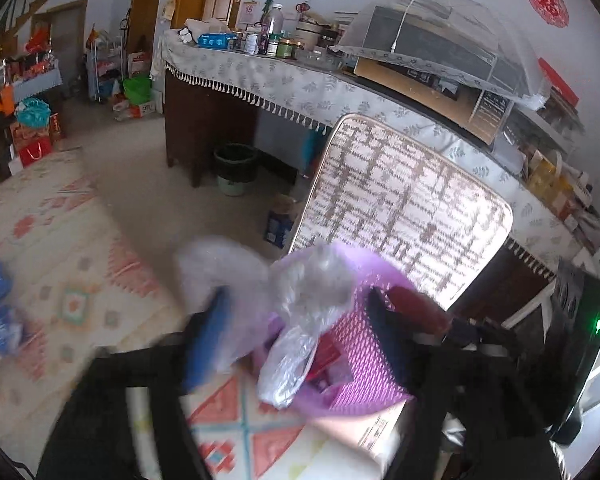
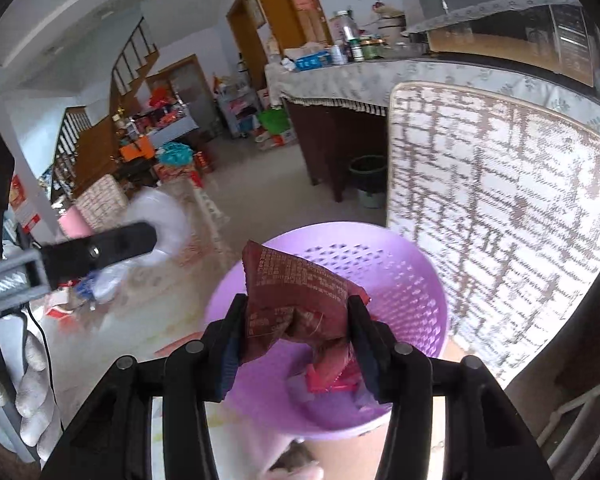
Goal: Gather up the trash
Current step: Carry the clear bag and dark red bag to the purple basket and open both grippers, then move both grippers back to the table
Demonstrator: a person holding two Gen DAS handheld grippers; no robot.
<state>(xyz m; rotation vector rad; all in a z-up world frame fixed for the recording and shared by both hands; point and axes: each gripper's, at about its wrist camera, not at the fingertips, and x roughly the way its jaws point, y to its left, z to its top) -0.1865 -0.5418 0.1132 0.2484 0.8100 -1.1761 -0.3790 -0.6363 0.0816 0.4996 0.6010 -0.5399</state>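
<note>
Right gripper [image 2: 298,330] clamped on crumpled dark-red foil snack wrapper [image 2: 296,300], held over round lilac perforated plastic basket [image 2: 412,280] w/ red scraps inside. Left gripper [image 1: 296,316] blurred; thin clear crinkly plastic bag [image 1: 296,320] between its fingers, grip can't tell, at basket rim. Patterned woven mat [image 2: 500,208] leans just behind

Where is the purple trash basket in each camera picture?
Left wrist view: the purple basket is at lower centre, partly hidden behind the clear plastic bag.
Right wrist view: the purple basket fills the lower centre, right under the red wrapper that the right gripper pinches.
Shared landmark: the patterned cushion stands just behind the basket in both views.
</note>
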